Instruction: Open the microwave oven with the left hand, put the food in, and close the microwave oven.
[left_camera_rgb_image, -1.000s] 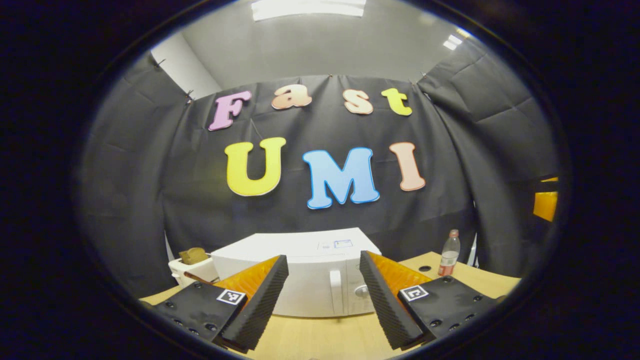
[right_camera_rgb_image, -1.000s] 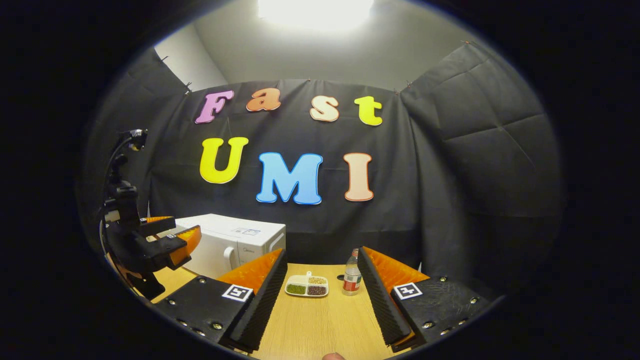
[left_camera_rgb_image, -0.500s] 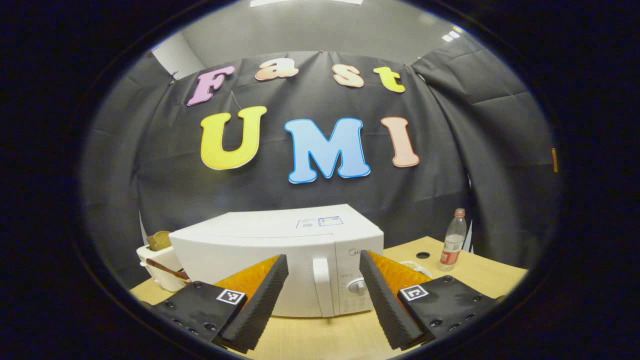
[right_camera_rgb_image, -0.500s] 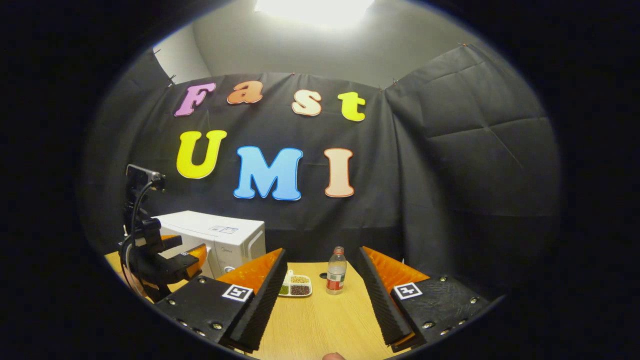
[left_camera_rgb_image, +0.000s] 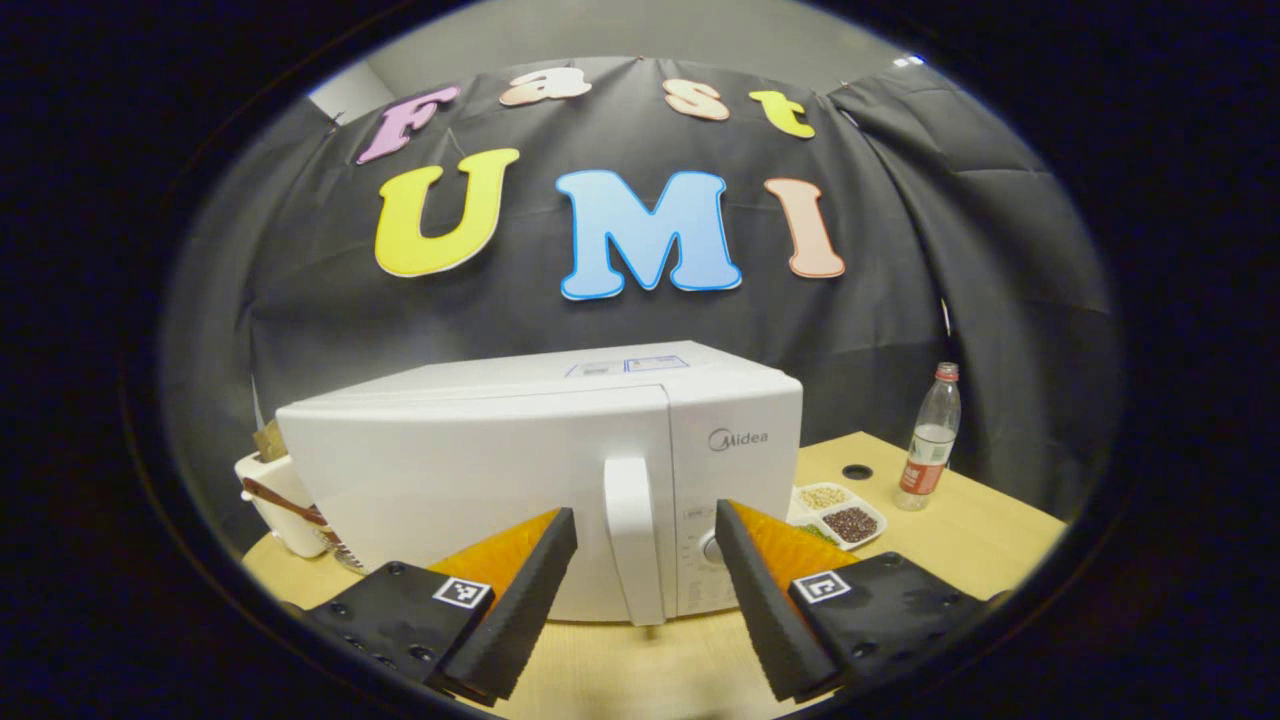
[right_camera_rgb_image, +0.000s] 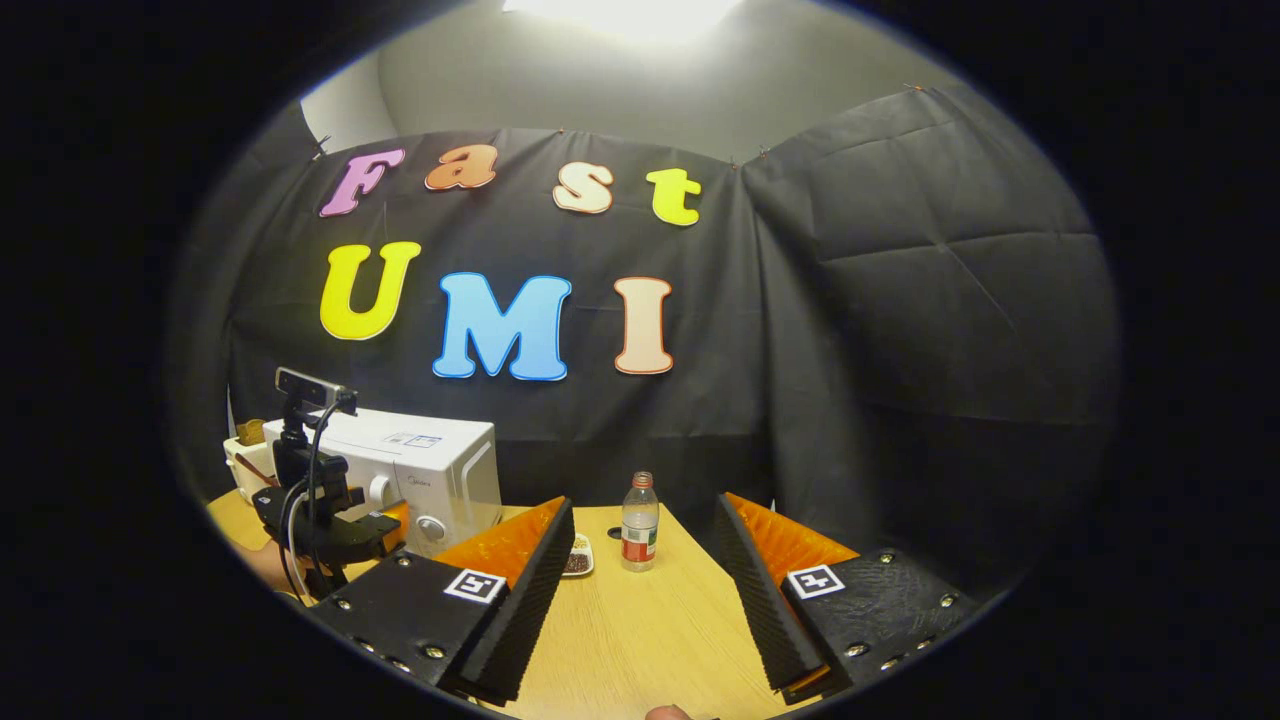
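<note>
A white microwave oven (left_camera_rgb_image: 480, 470) stands on the wooden table with its door closed. Its vertical handle (left_camera_rgb_image: 632, 540) rises just ahead of my left gripper (left_camera_rgb_image: 640, 600), between the two spread fingers; nothing is held, and the gripper is open. To the oven's right lies a white divided food tray (left_camera_rgb_image: 836, 512) with beans and grains. In the right gripper view my right gripper (right_camera_rgb_image: 636, 600) hovers open over the table, with the microwave (right_camera_rgb_image: 420, 472) at far left, the left gripper (right_camera_rgb_image: 335, 525) in front of it, and the tray's edge (right_camera_rgb_image: 580, 560) peeking past my finger.
A plastic water bottle with a red label (left_camera_rgb_image: 927, 440) (right_camera_rgb_image: 639, 525) stands on the table beyond the tray. A white container with brown items (left_camera_rgb_image: 280, 490) sits left of the oven. A round hole (left_camera_rgb_image: 856, 471) marks the tabletop.
The left gripper has moved much closer to the microwave, so the handle now stands large between its fingers. The right gripper view has swung rightward, sliding the oven and tray left.
</note>
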